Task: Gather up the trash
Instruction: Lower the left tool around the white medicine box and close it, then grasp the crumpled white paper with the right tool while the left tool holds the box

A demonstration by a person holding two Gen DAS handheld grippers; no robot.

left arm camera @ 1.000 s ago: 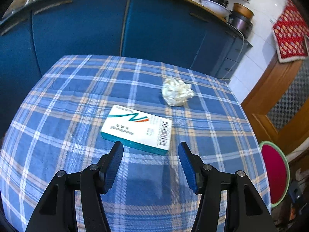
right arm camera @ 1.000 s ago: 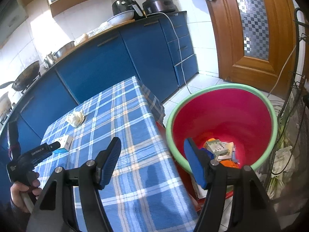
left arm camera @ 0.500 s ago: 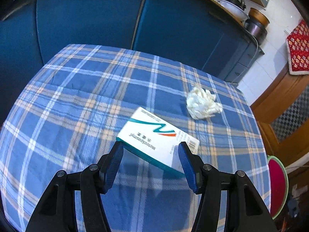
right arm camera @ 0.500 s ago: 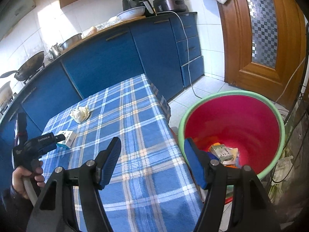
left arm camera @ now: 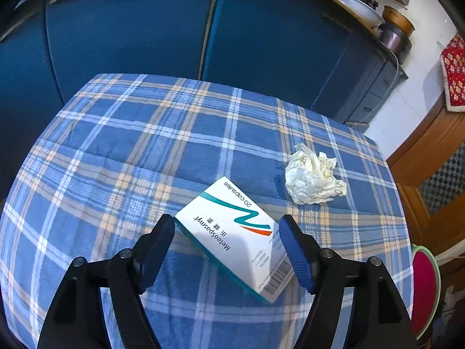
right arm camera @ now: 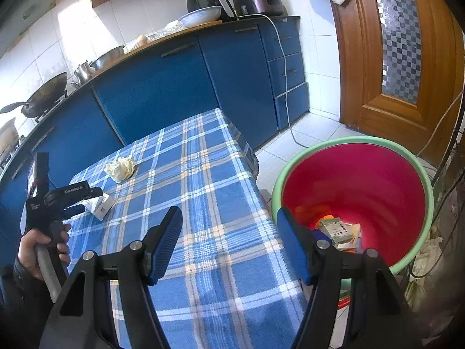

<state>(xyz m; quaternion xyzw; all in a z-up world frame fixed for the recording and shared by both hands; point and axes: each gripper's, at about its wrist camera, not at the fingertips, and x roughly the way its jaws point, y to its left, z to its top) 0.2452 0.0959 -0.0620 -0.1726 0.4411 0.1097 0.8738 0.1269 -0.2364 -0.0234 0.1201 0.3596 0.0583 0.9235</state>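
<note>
White medicine box [left arm camera: 232, 234] lies between the opening jaws of left hand-held gripper [left arm camera: 226, 240], apparently untouched; crumpled tissue [left arm camera: 314, 179] beyond-right. Right hand-held gripper [right arm camera: 228, 240] wide, empty.

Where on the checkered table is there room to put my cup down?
Most of the tablecloth is bare: the whole stretch toward the blue cabinets, and the near end beside the pink bucket. It is crowded only where the medicine box lies between the left gripper's opening jaws, with the crumpled paper just beyond it.
</note>
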